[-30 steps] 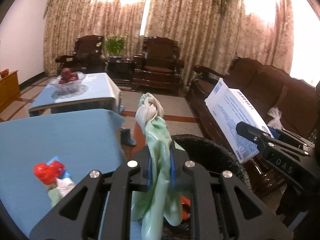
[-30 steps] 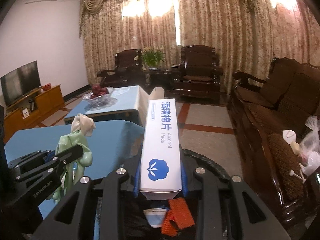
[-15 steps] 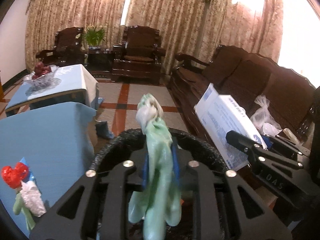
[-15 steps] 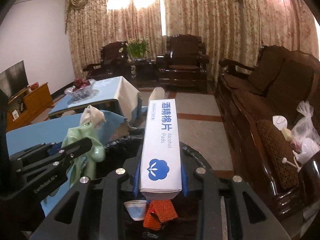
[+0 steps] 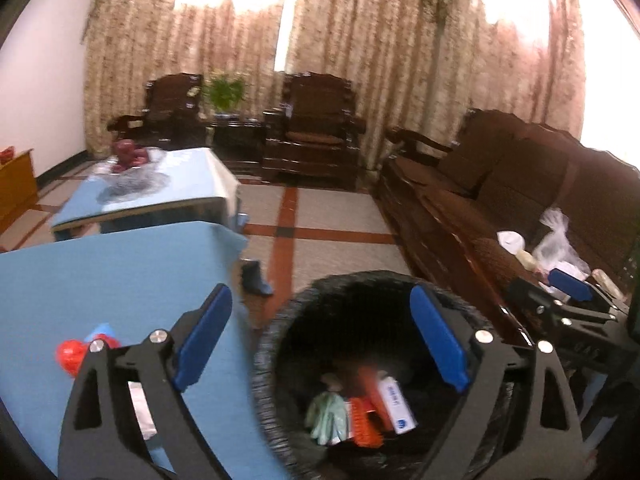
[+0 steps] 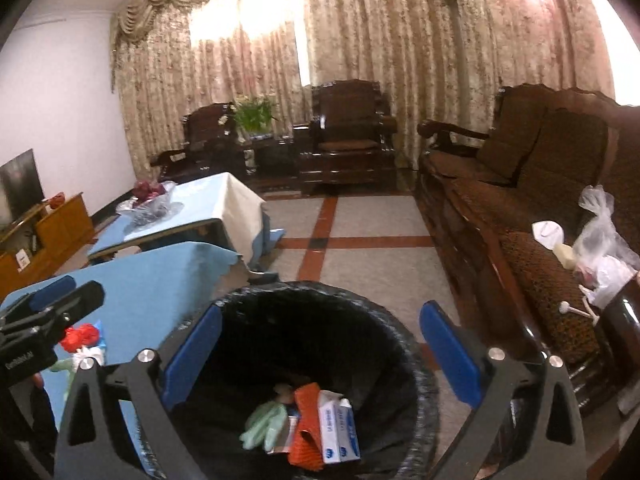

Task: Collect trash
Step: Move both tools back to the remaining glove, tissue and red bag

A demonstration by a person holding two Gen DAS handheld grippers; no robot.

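The green glove (image 6: 264,424) and the white alcohol-pad box (image 6: 338,428) were lying at the bottom of the black-lined trash bin (image 6: 416,364), next to some orange scraps (image 6: 306,432). Both hand-held grippers hung right over it: the left hand-held gripper (image 5: 320,336) and the right hand-held gripper (image 6: 320,352) were each opening up wide, nothing between the blue pads. More junk, a red wrapper (image 6: 80,336), sat on the blue bench (image 6: 160,280) just beside the bin.

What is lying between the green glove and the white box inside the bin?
An orange-red mesh piece lies between the green glove and the white box in the bin, shown best in the right wrist view.
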